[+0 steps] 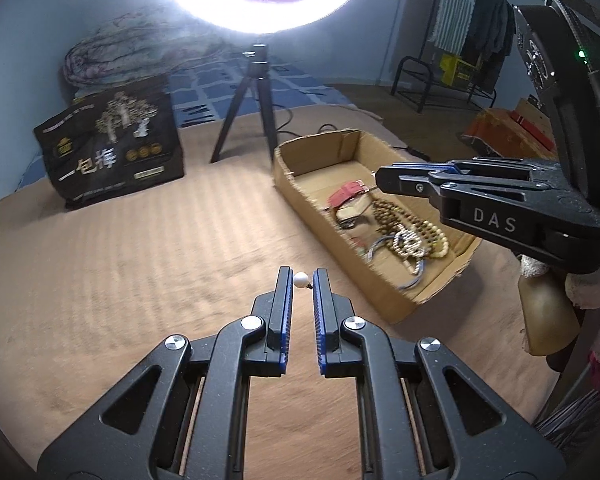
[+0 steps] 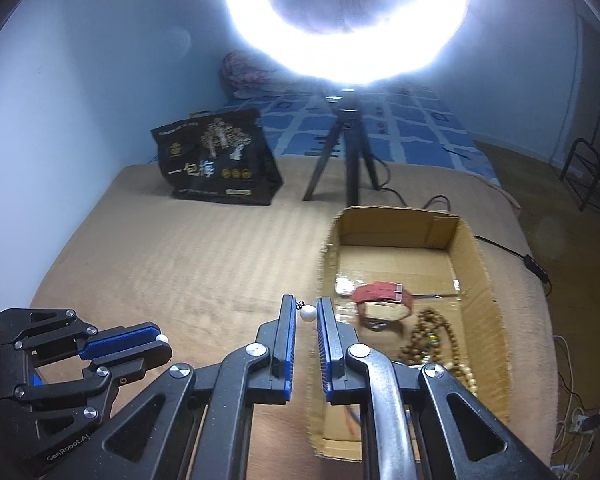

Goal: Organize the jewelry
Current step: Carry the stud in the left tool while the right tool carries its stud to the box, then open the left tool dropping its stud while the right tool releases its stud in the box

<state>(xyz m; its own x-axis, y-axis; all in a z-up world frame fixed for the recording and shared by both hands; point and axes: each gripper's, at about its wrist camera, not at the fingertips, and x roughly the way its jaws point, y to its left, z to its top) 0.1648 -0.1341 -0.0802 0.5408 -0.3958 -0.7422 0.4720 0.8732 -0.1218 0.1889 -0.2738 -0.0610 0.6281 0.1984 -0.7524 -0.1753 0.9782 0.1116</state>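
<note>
My left gripper [image 1: 302, 280] is shut on a small white pearl [image 1: 301, 279] held at its fingertips above the tan blanket. My right gripper [image 2: 308, 312] is shut the same way on another white pearl [image 2: 309, 313] with a tiny dark link. The right gripper [image 1: 378, 178] also shows from the side over the cardboard box [image 1: 448, 280]. The left gripper [image 2: 163, 344] is at lower left in the right wrist view. The box [image 2: 396, 228] holds a red watch [image 2: 380, 294], wooden bead strands [image 2: 432, 332] and bangles.
A black printed bag [image 1: 112, 152] stands at the back left of the blanket. A tripod [image 2: 348, 152] with a glaring ring light stands behind the box. A cable [image 2: 512, 252] runs off to the right. A clothes rack [image 1: 460, 40] stands farther right.
</note>
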